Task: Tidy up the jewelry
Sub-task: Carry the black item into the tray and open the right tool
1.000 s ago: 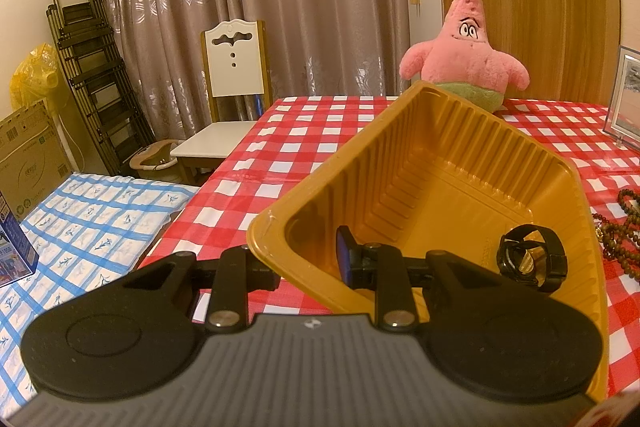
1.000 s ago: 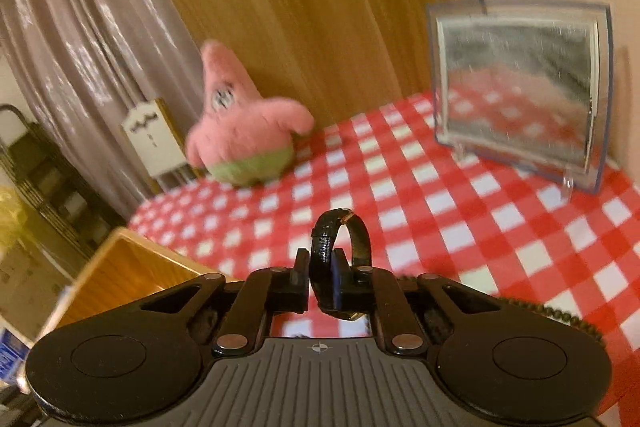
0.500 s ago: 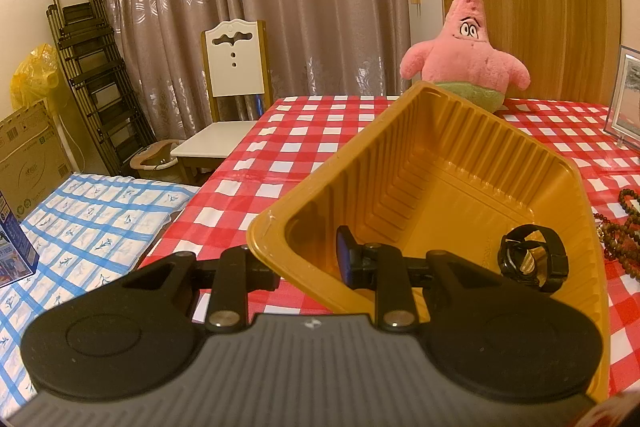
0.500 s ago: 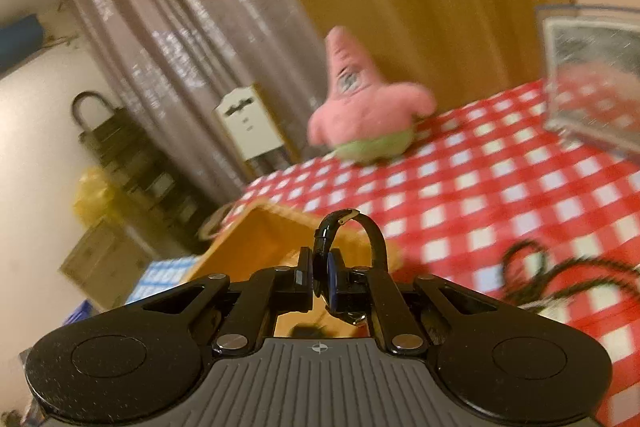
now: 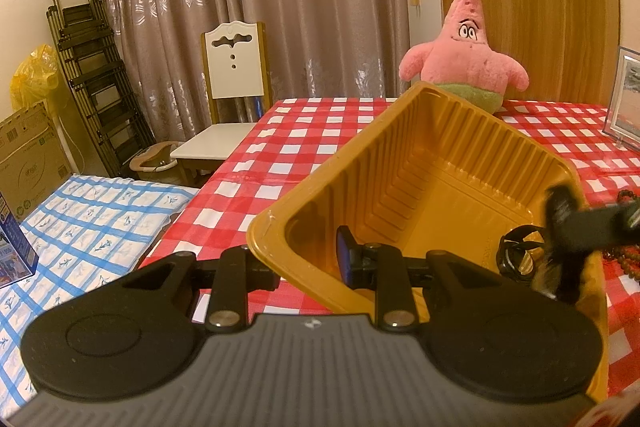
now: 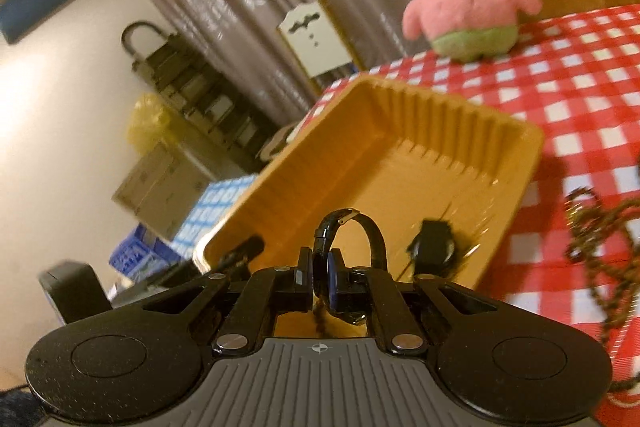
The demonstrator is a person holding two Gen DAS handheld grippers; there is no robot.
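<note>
I see a black bracelet (image 6: 352, 227) pinched in my right tongs (image 6: 320, 281) over the yellow tray (image 6: 404, 155); another black piece (image 6: 434, 247) lies inside; left tongs (image 5: 306, 263) clamp the tray's near wall; beads (image 6: 600, 223) on the bench (image 6: 580, 83).

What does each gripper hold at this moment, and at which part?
The left gripper is shut on the near wall of the yellow tray. The right gripper pinches the black bracelet at one side of its band.
</note>
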